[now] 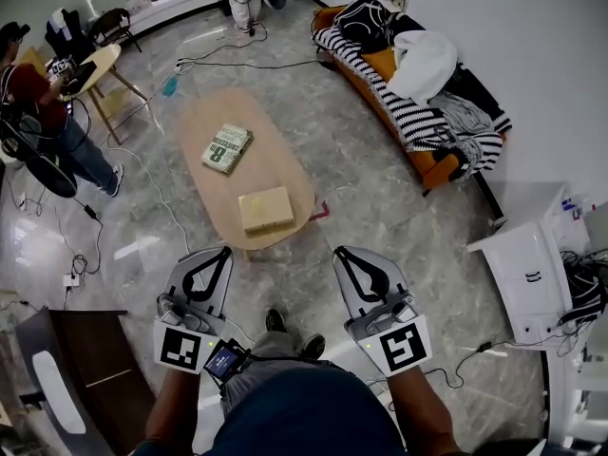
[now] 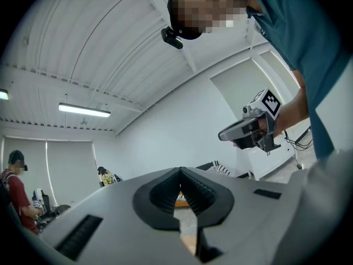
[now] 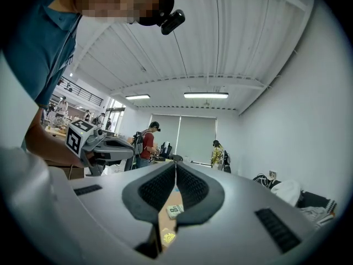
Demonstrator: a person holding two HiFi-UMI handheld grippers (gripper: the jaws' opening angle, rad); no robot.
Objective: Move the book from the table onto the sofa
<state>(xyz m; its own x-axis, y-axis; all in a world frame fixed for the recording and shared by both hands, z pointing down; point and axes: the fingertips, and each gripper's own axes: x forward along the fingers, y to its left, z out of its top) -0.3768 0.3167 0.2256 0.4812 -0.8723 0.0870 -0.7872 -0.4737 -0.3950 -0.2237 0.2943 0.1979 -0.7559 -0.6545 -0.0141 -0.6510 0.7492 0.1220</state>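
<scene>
The left gripper (image 1: 215,255) and right gripper (image 1: 348,255) — jaws clenched, empty — face the bench (image 1: 285,164); the green book (image 1: 227,147) lies at eleven o'clock.

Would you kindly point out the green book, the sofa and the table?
green book (image 1: 227,148), head view, middle of its cover.
sofa (image 1: 435,171), head view, bare orange front edge.
table (image 1: 275,161), head view, bare wooden top.

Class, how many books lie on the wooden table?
2: a green-and-white book towards the table's far end, and a plain tan book nearer the camera. Nothing seems hidden.
</scene>
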